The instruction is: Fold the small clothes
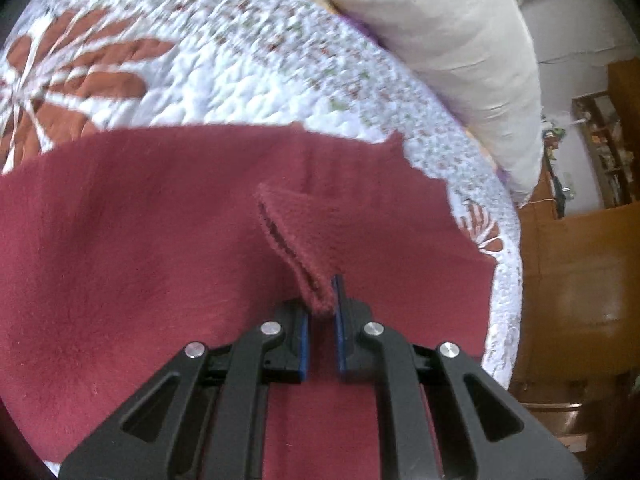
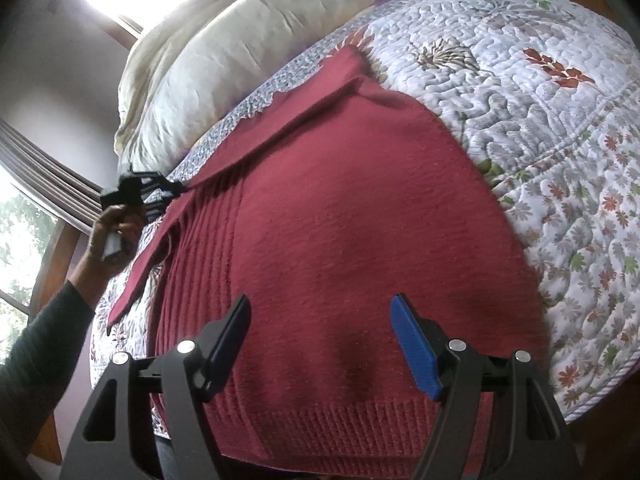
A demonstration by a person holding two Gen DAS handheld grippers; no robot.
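At the far left of the right wrist view, a person's hand point(image 2: 116, 232) in a dark sleeve point(image 2: 44, 328) grips the handle of the left gripper point(image 2: 178, 192), which meets the edge of a dark red knitted sweater point(image 2: 340, 240) at the bed's side. The left wrist view shows the grip closely: the blue-padded fingers point(image 1: 339, 320) stand narrow, with a raised, doubled-over cuff or hem of the sweater point(image 1: 296, 236) between them; the fabric hugs the left pad, and whether the right pad presses it is hard to judge from this angle.

The sweater lies spread flat on a white quilted bedspread point(image 2: 540, 128) printed with rust and green flowers. One sleeve point(image 2: 304, 108) lies folded diagonally across the upper body of the garment, and its ribbed bottom hem point(image 2: 340, 420) sits nearest the right wrist camera.

Lower in that view, the right gripper point(image 2: 320, 328) hangs just above the sweater's lower half with its fingers spread wide and nothing between them.

Behind the garment, a cream pillow point(image 2: 224, 64) rests along the head of the bed. At the right of the left wrist view, wooden furniture point(image 1: 576, 264) stands beyond the quilt's edge.
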